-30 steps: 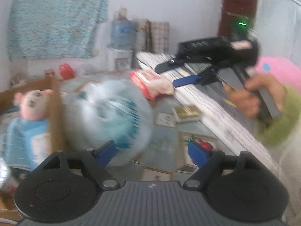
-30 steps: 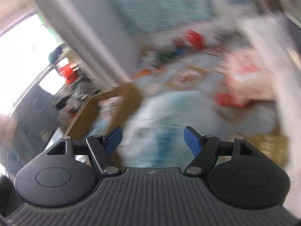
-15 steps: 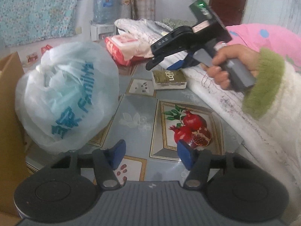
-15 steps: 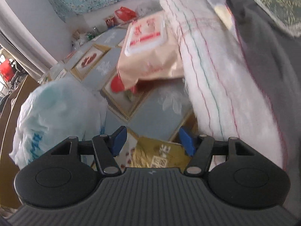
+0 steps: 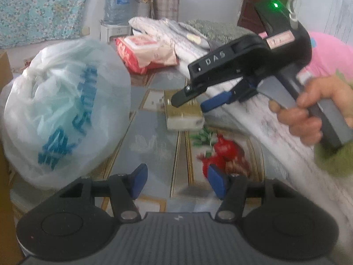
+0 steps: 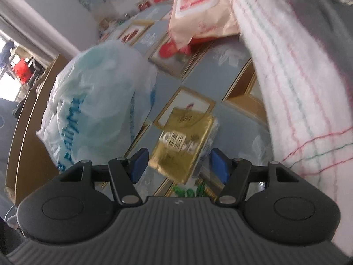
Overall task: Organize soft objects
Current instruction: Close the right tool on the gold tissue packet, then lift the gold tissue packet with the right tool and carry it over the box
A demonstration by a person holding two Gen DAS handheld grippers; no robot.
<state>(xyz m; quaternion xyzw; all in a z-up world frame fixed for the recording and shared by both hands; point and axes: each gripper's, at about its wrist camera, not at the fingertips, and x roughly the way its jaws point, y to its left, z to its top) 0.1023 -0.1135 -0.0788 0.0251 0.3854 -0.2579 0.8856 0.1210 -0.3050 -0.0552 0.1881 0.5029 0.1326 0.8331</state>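
the bag (image 5: 66,110) is thin, translucent white plastic, crinkled and faintly glossy, with blue print. the small tissue pack (image 6: 183,145) wears shiny gold foil-like wrap. the wipes pack (image 5: 145,53) is soft pink and red plastic film, slightly glossy. the tabletop (image 5: 154,145) looks smooth and glossy, printed with fruit. the folded towel (image 6: 293,84) is nubbly white cloth with thin coloured stripes. the right gripper (image 5: 194,101) has a matt black plastic body and smooth blue pads.

A water-cooler jug (image 5: 117,4) stands by the far wall beside a floral curtain (image 5: 44,6); the tabletop (image 5: 154,145) (pomegranate print) lies below.
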